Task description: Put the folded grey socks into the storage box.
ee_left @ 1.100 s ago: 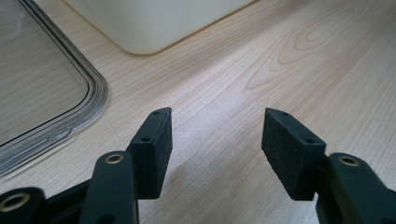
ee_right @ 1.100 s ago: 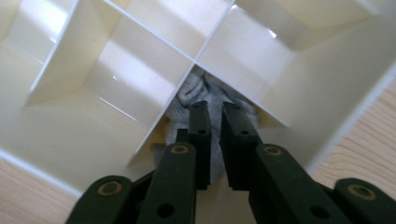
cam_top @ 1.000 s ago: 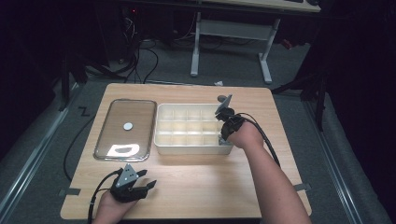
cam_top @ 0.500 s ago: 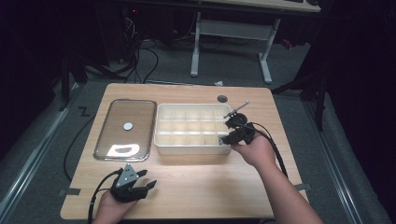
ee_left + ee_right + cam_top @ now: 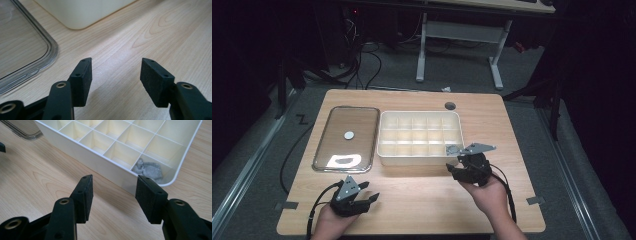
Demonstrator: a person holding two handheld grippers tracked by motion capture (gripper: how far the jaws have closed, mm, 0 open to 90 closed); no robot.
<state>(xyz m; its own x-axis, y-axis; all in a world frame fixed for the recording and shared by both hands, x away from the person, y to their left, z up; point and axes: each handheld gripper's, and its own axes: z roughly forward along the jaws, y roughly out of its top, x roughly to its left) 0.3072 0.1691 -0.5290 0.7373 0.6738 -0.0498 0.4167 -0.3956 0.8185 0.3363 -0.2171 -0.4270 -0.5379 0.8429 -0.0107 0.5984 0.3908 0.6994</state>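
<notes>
Your grey crumpled piece (image 5: 148, 170) lies in the near right corner cell of the white compartment tray (image 5: 387, 150), against the cell's divider and close to the tray's outer wall. It looks light and soft, like a wad of foil or paper, so expect it to give under the pads and hold its dents. It should not slip, but it may snag on the divider if you drag it. If you pick it up again, come straight down into the cell and pinch across the wad's highest fold; the cell walls leave little room for the jaws to spread sideways.

Your right claw (image 5: 113, 183) stands wide open with nothing between the pads. Its jaws have just been opening, and it now sits on your side of the tray, just outside the near wall. Your left claw (image 5: 115, 67) is also wide open and empty, low over the bare tabletop (image 5: 422, 195) near the front left.

The tray wall in front of the right claw is thin and stiff, so a nudge would slide the whole tray. To the left, the clear lid (image 5: 346, 137) lies flat just beside the tray, with a small round disc (image 5: 349, 135) on it. Its raised rim sits close to your left claw. The front strip of tabletop between your 2 hands is open, and that is your freest room.
</notes>
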